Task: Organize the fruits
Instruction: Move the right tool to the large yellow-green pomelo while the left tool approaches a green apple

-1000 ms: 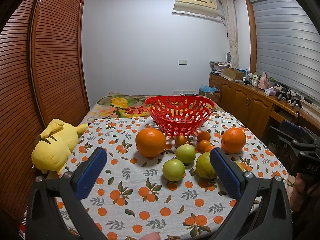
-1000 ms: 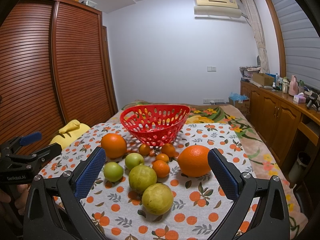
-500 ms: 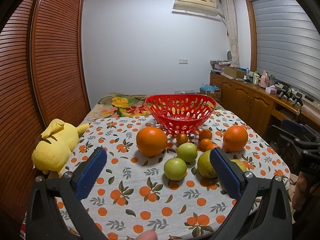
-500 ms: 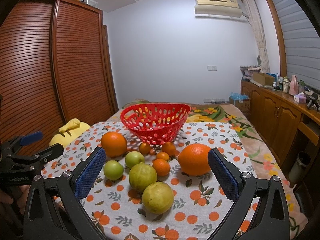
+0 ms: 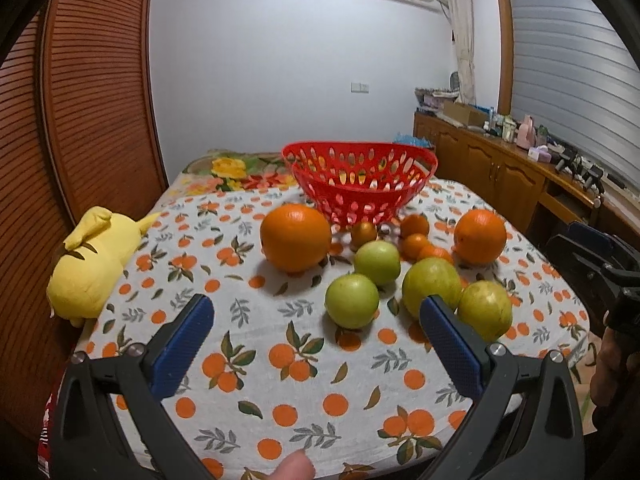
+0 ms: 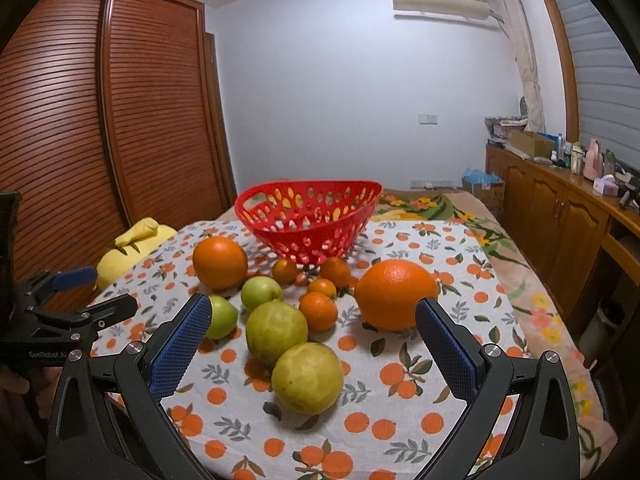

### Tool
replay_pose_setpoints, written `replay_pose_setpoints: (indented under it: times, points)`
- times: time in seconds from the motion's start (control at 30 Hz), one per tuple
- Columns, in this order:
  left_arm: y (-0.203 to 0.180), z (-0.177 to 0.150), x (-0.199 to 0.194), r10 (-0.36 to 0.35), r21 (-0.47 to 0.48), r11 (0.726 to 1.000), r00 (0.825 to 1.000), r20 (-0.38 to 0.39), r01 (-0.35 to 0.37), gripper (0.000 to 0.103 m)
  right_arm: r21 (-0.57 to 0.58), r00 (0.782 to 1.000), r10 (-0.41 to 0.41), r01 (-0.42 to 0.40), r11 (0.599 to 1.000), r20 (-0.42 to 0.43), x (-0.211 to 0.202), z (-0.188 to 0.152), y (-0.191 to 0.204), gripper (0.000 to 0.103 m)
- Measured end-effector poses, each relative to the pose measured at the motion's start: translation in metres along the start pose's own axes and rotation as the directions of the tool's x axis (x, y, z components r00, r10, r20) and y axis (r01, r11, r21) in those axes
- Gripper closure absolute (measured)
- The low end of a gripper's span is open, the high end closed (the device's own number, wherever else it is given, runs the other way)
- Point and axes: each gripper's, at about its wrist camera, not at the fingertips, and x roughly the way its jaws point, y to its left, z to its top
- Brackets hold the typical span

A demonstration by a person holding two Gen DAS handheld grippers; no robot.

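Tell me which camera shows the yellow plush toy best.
The left wrist view: the yellow plush toy lies almost fully visible at the table's left edge. In the right wrist view the yellow plush toy is smaller, farther off, partly hidden behind the other gripper.

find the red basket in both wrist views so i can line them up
Left wrist: the red basket sits just right of centre at mid-height, behind the fruit, empty as far as its holes show.
Right wrist: the basket sits centre, slightly left, again behind the fruit.
Shared landmark: the yellow plush lies at the cloth's left edge in both views.
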Motion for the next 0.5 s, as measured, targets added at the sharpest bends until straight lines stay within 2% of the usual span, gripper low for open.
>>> replay_pose_setpoints:
  times: [0.27,0.5]
  points:
    - [0.002,-0.010,0.020,-0.028,0.004,1.000,0.998,-0.053,0.029,0.000,0.008,0.996,0.038,-0.038,0.999,-0.081,0.023,-0.014,-0.009,0.010]
    - [0.006,-0.018,0.041,-0.060,-0.001,0.998,0.992,-0.109,0.061,0.000,-0.027,0.979,0.087,-0.094,0.995,-0.184,0.046,-0.029,-0.004,0.016]
